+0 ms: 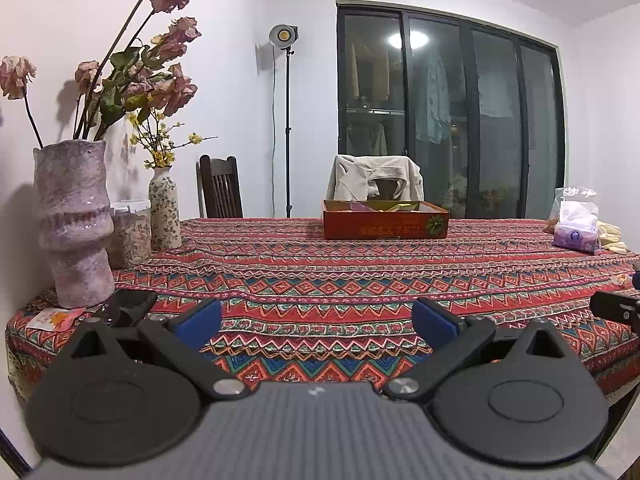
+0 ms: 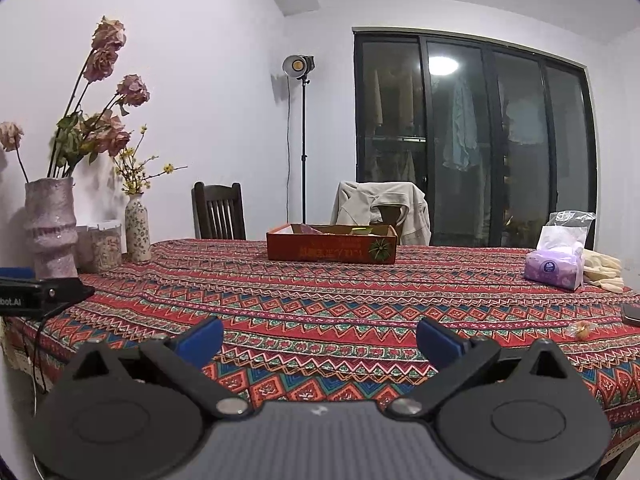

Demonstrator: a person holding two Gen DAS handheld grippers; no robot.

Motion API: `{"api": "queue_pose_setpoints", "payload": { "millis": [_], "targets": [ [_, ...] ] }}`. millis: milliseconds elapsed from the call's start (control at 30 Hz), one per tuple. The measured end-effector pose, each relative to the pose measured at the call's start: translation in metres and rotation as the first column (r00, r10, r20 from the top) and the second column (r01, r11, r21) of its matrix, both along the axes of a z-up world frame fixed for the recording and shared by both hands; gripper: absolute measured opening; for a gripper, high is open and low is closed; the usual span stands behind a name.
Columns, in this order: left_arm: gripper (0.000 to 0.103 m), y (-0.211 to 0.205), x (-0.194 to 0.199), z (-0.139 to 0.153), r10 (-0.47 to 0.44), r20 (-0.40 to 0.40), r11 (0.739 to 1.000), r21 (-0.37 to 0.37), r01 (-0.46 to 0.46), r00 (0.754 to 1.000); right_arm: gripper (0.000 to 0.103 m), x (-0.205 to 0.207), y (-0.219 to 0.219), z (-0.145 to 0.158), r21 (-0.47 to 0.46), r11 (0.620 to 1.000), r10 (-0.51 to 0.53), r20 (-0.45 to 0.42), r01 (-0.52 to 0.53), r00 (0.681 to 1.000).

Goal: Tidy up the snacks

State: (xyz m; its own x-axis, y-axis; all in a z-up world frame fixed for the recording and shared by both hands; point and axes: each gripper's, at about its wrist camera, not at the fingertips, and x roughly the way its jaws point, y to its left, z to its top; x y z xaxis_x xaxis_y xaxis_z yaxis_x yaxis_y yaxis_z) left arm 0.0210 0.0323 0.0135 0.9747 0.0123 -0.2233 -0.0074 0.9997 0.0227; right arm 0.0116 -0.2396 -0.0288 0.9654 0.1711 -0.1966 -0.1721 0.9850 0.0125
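A shallow orange cardboard box [image 1: 385, 224] with several snack packets inside sits at the far middle of the patterned table; it also shows in the right wrist view [image 2: 331, 247]. A small wrapped snack [image 2: 581, 328] lies on the cloth at the right, seen faintly in the left wrist view [image 1: 621, 279]. A pink-white packet [image 1: 54, 317] lies at the near left corner by the big vase. My left gripper [image 1: 318, 322] is open and empty above the near table edge. My right gripper [image 2: 320, 338] is open and empty, also at the near edge.
A tall pink vase [image 1: 74, 224] with dried roses, a clear jar [image 1: 130, 232] and a small floral vase [image 1: 165, 212] stand at the left. A tissue pack [image 2: 554, 268], plastic bag and gloves [image 2: 602, 270] sit at the right. A phone [image 2: 632, 314] lies near the right edge. Two chairs stand behind.
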Motion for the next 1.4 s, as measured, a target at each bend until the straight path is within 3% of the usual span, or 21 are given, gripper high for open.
{"api": "queue_pose_setpoints", "payload": {
  "millis": [1400],
  "targets": [
    [0.103, 0.0024, -0.0050, 0.0056, 0.007, 0.023, 1.000, 0.004, -0.007, 1.000, 0.103, -0.0045, 0.0014, 0.0023, 0.003, 1.000, 0.021, 0.009, -0.021, 1.000]
  ]
}}
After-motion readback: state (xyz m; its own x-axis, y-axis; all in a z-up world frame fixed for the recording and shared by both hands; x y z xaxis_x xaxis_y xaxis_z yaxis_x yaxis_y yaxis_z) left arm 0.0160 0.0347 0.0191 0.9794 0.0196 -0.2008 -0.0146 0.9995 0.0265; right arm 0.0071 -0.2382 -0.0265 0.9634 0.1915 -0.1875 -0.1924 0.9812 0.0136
